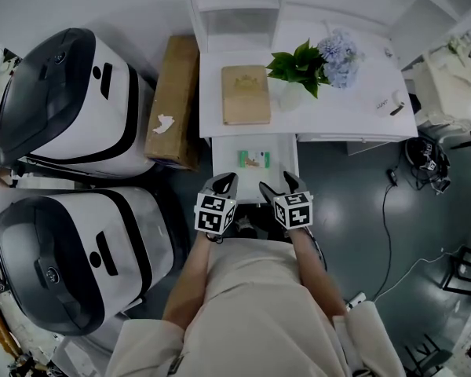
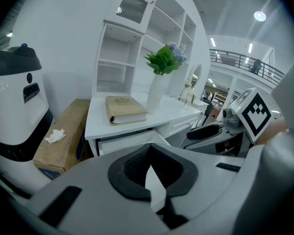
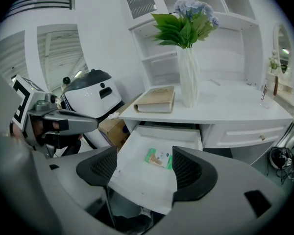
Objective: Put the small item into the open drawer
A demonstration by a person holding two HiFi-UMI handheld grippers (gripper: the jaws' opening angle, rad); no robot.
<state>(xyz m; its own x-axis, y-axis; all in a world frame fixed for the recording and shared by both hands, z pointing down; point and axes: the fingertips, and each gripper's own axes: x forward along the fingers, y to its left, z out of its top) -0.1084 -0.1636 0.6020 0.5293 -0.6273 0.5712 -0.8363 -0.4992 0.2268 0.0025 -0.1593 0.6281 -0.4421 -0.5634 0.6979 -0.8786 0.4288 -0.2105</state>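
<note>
We stood at the white table point(image 1: 361, 77) with its drawer point(image 1: 281, 149) pulled out towards us. The small item, a flat green packet point(image 1: 253, 159), lay on the drawer floor towards the back, roughly midway between the side walls and touching neither of them. Neither pair of tongs touched it.

The left tongs point(image 1: 226, 181) hung over the near left part of the drawer with their dark pads drawn together at the tips and nothing caught between them. The right tongs point(image 1: 279, 182) hung over the near right part, spread wide. Through their gap we saw the drawer floor and the packet beyond, but the pads closed on nothing.

On the tabletop a tan book point(image 1: 246, 94) lay flat beside a white vase point(image 1: 292, 96) of green leaves and pale blue flowers. A cardboard box point(image 1: 175, 100) stood on the floor to the left of the table, next to two large white machines point(image 1: 71, 100).

We judged the placing step to be done, since the packet sat inside the open drawer and both tongs were empty. The task asked for nothing beyond that. As we read it, the next move called only for lifting both tongs up and back, clear of the drawer's front edge. That had to be done without knocking the drawer or disturbing the packet.
</note>
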